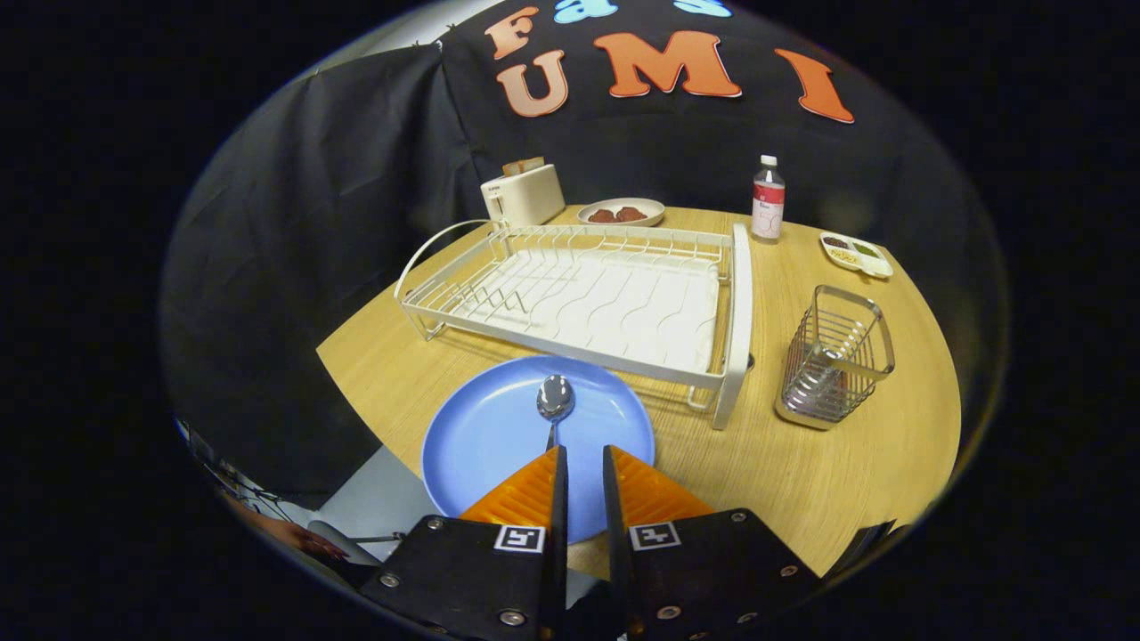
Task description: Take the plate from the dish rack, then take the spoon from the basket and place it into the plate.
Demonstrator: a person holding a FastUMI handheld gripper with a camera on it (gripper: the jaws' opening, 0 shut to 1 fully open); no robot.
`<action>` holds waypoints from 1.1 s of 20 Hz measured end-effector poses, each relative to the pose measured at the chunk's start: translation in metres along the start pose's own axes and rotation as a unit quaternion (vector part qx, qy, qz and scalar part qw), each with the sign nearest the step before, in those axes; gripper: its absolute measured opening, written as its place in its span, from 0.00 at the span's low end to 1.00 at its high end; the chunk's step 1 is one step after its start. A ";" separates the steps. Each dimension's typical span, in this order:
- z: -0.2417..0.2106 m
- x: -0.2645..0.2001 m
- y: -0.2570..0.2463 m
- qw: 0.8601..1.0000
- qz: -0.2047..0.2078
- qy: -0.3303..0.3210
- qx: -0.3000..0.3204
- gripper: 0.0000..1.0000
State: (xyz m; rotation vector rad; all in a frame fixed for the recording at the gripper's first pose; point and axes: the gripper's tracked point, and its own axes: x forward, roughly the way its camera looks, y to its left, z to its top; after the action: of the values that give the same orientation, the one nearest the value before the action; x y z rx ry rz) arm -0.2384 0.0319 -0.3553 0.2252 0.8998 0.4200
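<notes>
- While the spoon [554, 402] lies in the blue plate [485, 436], its bowl points toward the dish rack [588, 298] and its handle runs back toward the gripper [582, 458].
- Gripper fingers stand a narrow gap apart above the plate's near side; the spoon handle's end sits by the left fingertip, and whether the fingers touch it cannot be told.
- Plate rests on the wooden table [802, 463], just in front of the dish rack.
- Wire basket [833, 356] stands right of the rack.
- Beyond the rack: a toaster [524, 194], a dish of food [621, 212], a bottle [768, 198], a small divided tray [855, 254].
</notes>
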 end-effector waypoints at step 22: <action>0.249 -0.178 -0.076 0.941 -0.143 -0.306 -0.028 0.66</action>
State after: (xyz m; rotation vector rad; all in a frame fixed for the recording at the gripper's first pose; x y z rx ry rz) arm -0.1185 -0.1190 -0.1061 0.1546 0.2971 0.0867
